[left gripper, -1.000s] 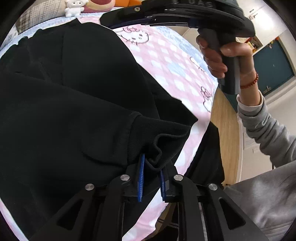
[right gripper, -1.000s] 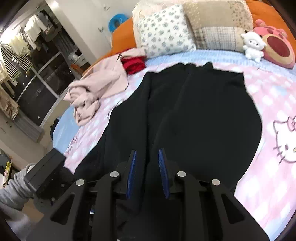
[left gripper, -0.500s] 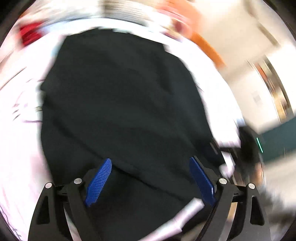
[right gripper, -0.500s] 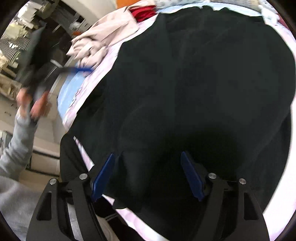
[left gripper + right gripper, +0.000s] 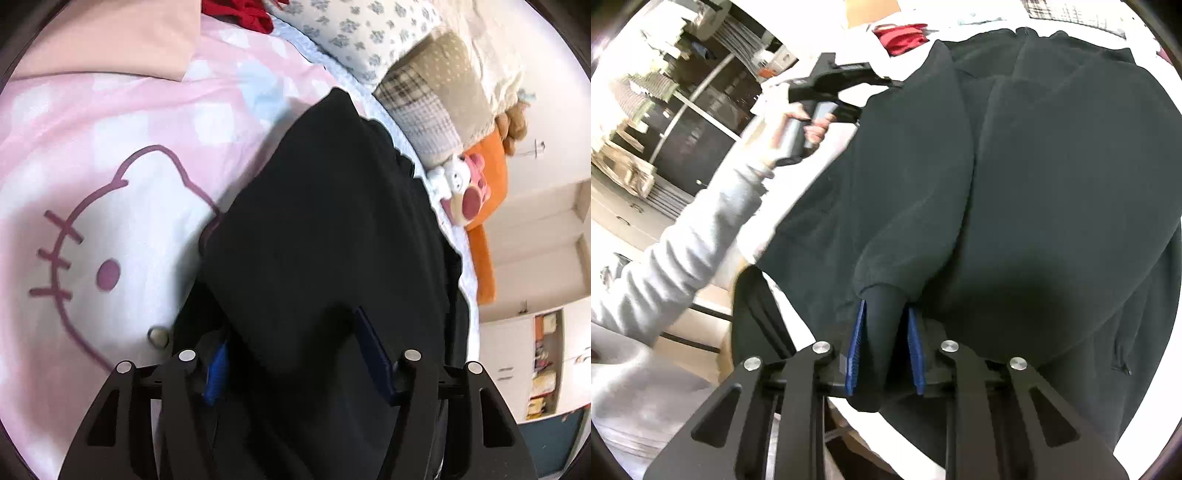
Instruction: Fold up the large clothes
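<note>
A large black garment [image 5: 332,229] lies spread on the pink cat-print bedsheet [image 5: 110,229]. My left gripper [image 5: 295,363] sits low over the garment's left edge. Its jaws are closing with a broad fold of black cloth between the blue pads [image 5: 373,354], which do not visibly pinch it. In the right wrist view the same garment [image 5: 1052,184] fills the frame. My right gripper [image 5: 888,347] is closing, and its pads [image 5: 916,350] press on a black sleeve cuff [image 5: 884,314] at the near edge of the bed. A hand [image 5: 812,125] in a grey sleeve holds the other gripper at the far left.
Pillows [image 5: 369,33] and plush toys [image 5: 461,184] line the head of the bed. A pink garment [image 5: 110,37] and a red one [image 5: 243,14] lie beyond the black one. The bed's near edge [image 5: 849,413] drops off just under the right gripper. Cabinets [image 5: 535,369] stand to the right.
My left gripper let go of a black cuff, swung across the bed, opened wide and now narrows over the garment's edge. My right gripper opened wide, then closed on the sleeve cuff.
</note>
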### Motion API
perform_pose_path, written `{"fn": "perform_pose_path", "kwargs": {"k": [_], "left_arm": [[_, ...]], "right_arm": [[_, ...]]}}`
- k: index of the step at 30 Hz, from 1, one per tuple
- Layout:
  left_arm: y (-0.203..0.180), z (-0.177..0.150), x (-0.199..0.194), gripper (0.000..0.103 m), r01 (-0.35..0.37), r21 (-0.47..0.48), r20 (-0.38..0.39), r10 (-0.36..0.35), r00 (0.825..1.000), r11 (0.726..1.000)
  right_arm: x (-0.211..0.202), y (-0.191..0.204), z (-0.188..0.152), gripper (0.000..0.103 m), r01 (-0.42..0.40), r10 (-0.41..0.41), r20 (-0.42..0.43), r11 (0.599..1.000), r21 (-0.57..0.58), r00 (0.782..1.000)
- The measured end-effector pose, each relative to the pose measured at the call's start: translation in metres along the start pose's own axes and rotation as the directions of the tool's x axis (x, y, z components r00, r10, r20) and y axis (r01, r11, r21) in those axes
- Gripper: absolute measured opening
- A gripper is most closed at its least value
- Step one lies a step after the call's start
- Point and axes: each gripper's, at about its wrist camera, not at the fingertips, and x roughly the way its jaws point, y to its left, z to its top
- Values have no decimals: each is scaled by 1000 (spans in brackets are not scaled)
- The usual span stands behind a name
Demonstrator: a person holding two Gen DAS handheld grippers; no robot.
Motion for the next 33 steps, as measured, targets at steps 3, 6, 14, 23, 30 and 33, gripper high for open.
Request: {"fn": "perform_pose_path", "kwargs": {"k": [3,6,14,23,30,33], "left_arm": [[7,11,4,48,147,-76,37,-145,989,986],[16,27,0,11,172,-86,32,-170,985,981],[14,66,-33,11,26,14,62,-27,998,1000],[35,36,-8,64,52,-4,20,-52,998,999],[1,9,-11,73,27,87,-41,-24,999,996],[4,-8,-7,73,11,80,-86,-4,996,997]], "right_arm": [[-8,5,-1,9,-43,43,22,999,15,999],[-16,12,2,8,-107,105,72,994,26,992],[-7,16,2,6,-185,182,126,983,11,975],[-6,-23,-44,5,-423,363,285,886,188,887],[-44,-7,-49,2,-340,292,325,935,100,900],[-36,-8,-47,6,-109,84,267,991,82,960]]}}
